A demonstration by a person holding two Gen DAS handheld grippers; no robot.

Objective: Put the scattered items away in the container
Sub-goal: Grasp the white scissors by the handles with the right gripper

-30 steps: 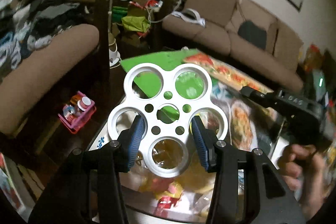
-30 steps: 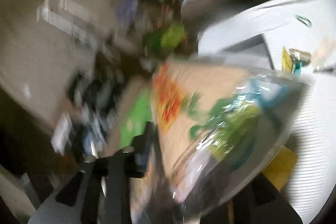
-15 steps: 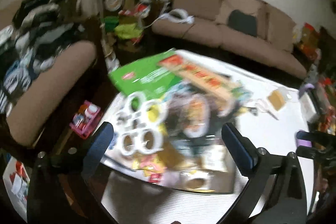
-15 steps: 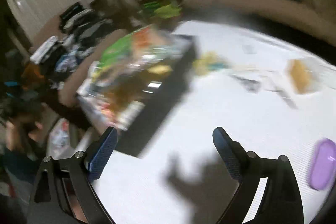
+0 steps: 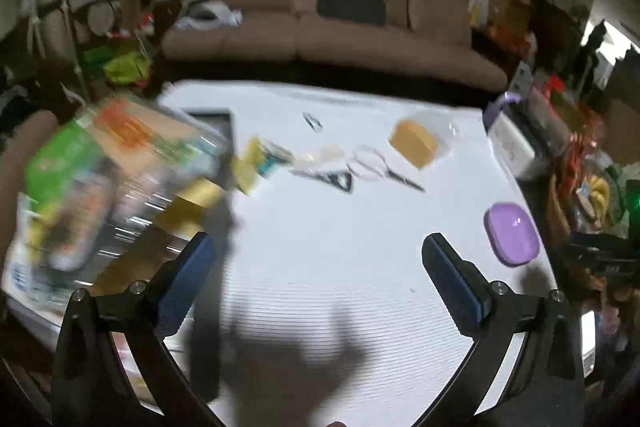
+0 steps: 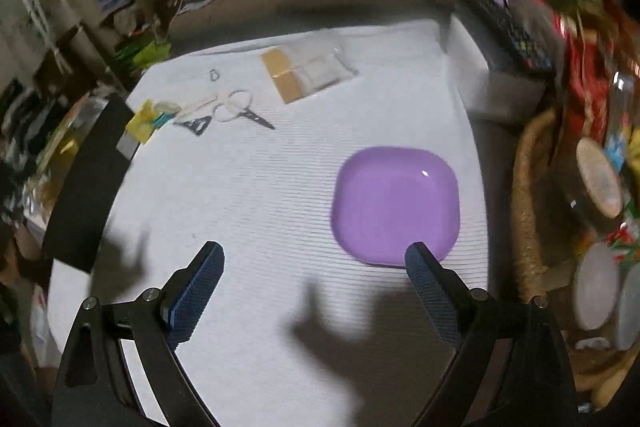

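Note:
A purple square dish (image 6: 396, 201) lies on the white cloth, just ahead of my right gripper (image 6: 316, 263), which is open and empty; the dish also shows in the left wrist view (image 5: 511, 233). Scattered items lie farther back: scissors (image 6: 244, 109), a clear bag with a tan card (image 6: 306, 73), a yellow packet (image 6: 150, 119), a black triangular piece (image 6: 196, 125), a wooden stick (image 6: 198, 105) and a small clip (image 6: 215, 75). My left gripper (image 5: 316, 263) is open and empty over the cloth, with the same scissors (image 5: 380, 163) and tan card (image 5: 414, 143) beyond it.
A blurred heap of packets and boxes (image 5: 108, 183) sits at the table's left end beside a black box (image 6: 90, 179). A woven basket (image 6: 534, 203) and jars (image 6: 598, 177) crowd the right edge. A brown sofa (image 5: 332, 23) stands behind the table.
My left gripper let go of the white holed disc, opened and swung right over the cloth. My right gripper opened and swung from the packet heap toward the purple dish.

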